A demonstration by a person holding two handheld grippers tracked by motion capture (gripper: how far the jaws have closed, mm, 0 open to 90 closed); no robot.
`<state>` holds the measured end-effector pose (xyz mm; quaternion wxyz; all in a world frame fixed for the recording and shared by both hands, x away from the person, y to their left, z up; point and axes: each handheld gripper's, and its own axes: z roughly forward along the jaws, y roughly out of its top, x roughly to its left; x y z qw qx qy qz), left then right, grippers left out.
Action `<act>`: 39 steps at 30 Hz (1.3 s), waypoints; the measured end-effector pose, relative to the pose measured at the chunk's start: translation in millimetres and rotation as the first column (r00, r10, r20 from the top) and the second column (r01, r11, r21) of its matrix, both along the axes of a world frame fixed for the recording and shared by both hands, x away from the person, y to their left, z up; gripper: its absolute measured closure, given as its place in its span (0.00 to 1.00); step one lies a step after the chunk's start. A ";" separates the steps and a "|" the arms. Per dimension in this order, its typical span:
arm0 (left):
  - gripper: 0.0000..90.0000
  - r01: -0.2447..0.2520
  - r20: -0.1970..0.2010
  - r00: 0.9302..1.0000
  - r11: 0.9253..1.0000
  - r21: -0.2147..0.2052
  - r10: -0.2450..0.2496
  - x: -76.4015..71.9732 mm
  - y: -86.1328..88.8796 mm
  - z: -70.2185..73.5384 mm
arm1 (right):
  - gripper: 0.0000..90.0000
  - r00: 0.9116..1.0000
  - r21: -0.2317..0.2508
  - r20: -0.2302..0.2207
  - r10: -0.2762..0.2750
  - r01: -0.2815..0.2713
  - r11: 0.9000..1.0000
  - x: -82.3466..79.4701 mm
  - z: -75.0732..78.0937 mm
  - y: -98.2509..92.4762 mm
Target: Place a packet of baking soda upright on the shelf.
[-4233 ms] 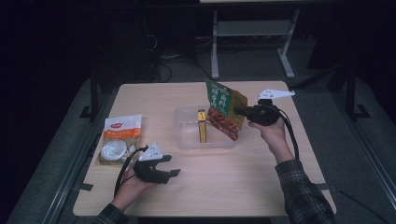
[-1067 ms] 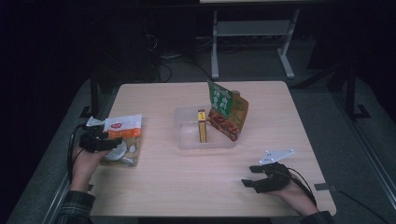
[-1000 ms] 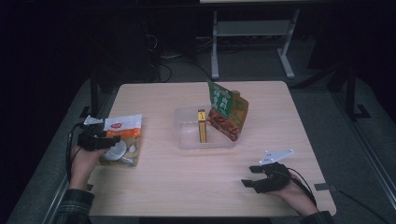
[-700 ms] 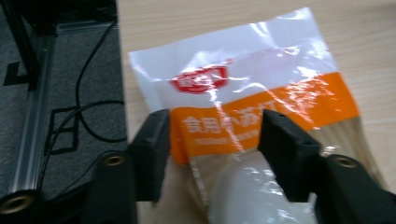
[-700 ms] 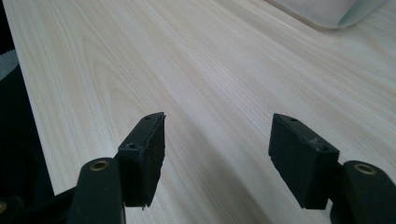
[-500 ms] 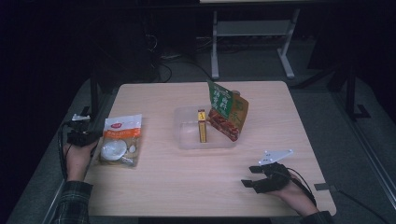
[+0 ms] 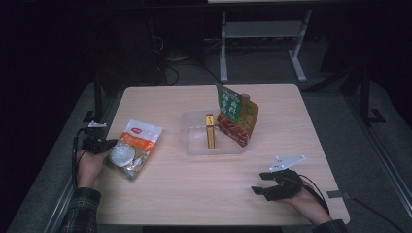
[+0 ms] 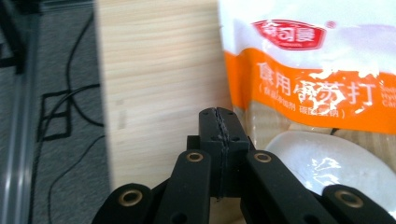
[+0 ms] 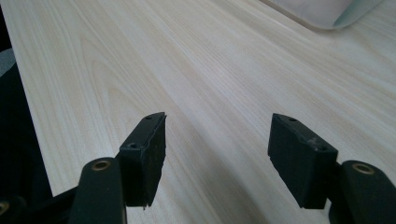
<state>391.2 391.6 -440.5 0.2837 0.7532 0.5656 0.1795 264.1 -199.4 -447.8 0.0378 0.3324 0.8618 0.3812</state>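
— At the left edge of the desk [image 7: 194, 194], our left gripper [image 7: 99, 144] has just been closing; its jaws are now pressed together. It sat over the white-and-orange pouch [image 7: 133, 148] a second ago and has since pulled back left to the desk's edge.

— Is the pouch pinched between them?

— Hard to say. From the left gripper view, the jaws meet right at the pouch's left border [image 8: 243, 119], and we may have a sliver of film caught, but the seam looks empty from here. The pouch itself lies flat on the desk, left of the clear tray [image 7: 192, 138], in the same spot as before.

— And the other hand?

— Our right gripper [image 7: 265, 184] rests at the near right, jaws spread with only bare wood between them, unchanged over the last second. The green-and-red packet [image 7: 238, 116] leans in the tray, next to the small yellow box [image 7: 210, 133].

— So what does that mean for us?

— We judge the grab on the pouch is doubtful; if it doesn't follow a lift, we reopen and bite farther onto the edge.
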 end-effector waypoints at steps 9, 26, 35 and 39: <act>1.00 0.110 -0.040 0.993 0.992 -0.067 -0.113 -7.2 -21.9 0.0 | 0.41 1.000 -0.010 0.015 0.006 -0.006 1.000 -0.2 0.7 0.1; 0.61 0.305 0.034 0.952 0.949 -0.080 -0.304 -21.0 -25.8 23.6 | 0.41 1.000 -0.011 0.015 0.011 -0.010 1.000 0.1 1.0 0.8; 0.39 0.413 -0.038 0.909 0.909 -0.062 -0.415 -15.0 -44.8 4.6 | 0.41 1.000 -0.019 0.007 0.013 -0.013 1.000 -0.1 0.6 1.7; 0.38 0.434 -0.069 0.896 0.898 -0.069 -0.438 -12.8 -49.7 -4.0 | 0.41 1.000 -0.019 0.006 0.014 -0.014 1.000 0.0 0.5 1.8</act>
